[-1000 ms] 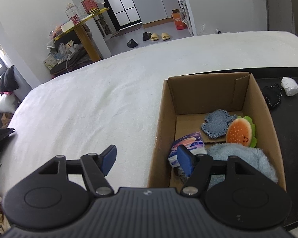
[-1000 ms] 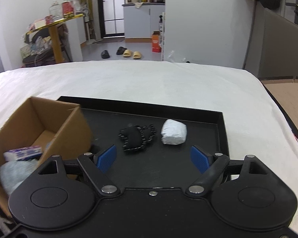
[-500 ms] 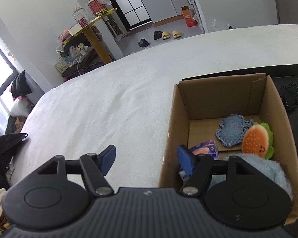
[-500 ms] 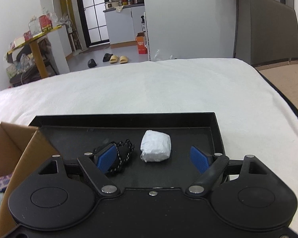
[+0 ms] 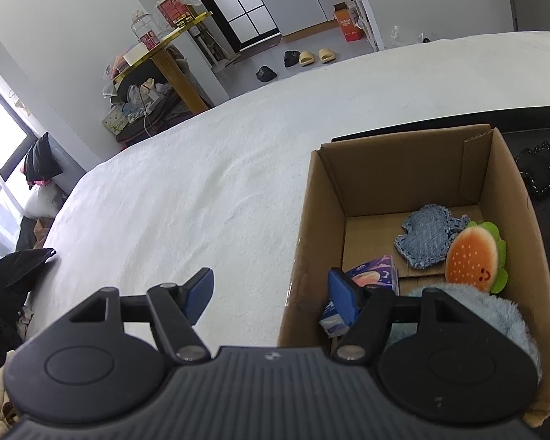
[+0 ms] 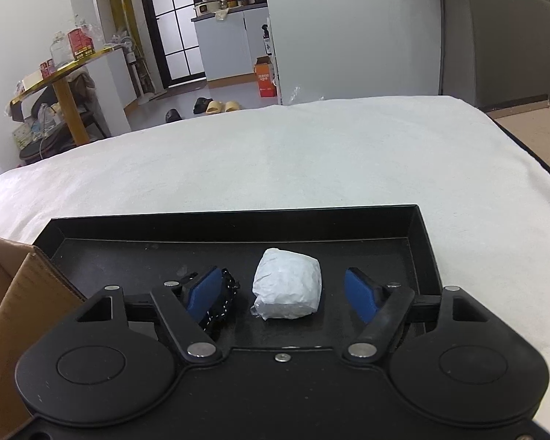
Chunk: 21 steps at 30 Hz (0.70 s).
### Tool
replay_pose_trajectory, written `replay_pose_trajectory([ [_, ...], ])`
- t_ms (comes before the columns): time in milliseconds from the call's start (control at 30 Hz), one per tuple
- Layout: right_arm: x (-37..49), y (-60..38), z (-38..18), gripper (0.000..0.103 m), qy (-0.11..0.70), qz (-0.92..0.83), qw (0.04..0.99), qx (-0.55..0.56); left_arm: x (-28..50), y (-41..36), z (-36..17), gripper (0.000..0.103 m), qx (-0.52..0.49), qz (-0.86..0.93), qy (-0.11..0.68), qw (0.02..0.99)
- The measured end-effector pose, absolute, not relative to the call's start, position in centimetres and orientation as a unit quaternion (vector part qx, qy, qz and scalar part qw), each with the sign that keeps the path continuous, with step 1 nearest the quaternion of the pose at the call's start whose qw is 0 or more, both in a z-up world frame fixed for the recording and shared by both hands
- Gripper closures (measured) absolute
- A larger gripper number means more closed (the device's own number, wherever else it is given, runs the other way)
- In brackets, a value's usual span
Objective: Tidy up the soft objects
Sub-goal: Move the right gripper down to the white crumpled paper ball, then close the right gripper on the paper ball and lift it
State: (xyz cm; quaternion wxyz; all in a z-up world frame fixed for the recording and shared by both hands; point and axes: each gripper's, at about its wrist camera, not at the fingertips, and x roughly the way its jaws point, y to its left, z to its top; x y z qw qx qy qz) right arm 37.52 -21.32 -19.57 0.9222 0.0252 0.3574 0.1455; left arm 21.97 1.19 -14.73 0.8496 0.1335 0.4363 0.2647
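The right gripper point(image 6: 284, 293) hangs low over the black tray point(image 6: 427, 245) with its fingers point(image 6: 359, 299) spread wide and empty, the white wrapped bundle point(image 6: 286, 288) sitting squarely between them and the black beaded pouch point(image 6: 222, 306) touching the left pad. This looks like the pick-up step: the next move calls for closing gently on the bundle without snagging the pouch, then carrying it to the cardboard box point(image 5: 396, 168). The left gripper point(image 5: 271, 293) hovers wide and empty at the box's near wall, above the burger plush point(image 5: 473, 258), denim patch point(image 5: 427, 234) and tissue pack point(image 5: 376, 275).

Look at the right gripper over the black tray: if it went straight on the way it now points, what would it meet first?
Most likely the white wrapped bundle, which lies on the black tray between the open fingers of the right gripper. The black studded piece sits by the left finger; depth is unclear.
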Motion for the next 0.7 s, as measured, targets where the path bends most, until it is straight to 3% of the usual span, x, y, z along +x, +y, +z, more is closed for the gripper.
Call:
replay_pose_trajectory([
  [33,37.6,-21.3,-19.7,0.038,0.358,0.144,0.922,0.021,21.8,1.3,-14.7,0.036,0.133,0.264,0.437,0.85],
  [67,37.7,-21.3,-19.8,0.049,0.359,0.143,0.922,0.016,21.8,1.3,-14.6,0.036,0.135,0.263,0.438,0.849],
  [100,37.7,-21.3,-19.9,0.066,0.362,0.144,0.921,0.009,21.7,1.3,-14.5,0.036,0.138,0.26,0.439,0.849],
  [700,32.6,-23.4,-16.9,0.068,0.377,0.113,0.919,-0.021,18.7,2.7,-13.0,0.036,0.071,0.245,0.428,0.867],
])
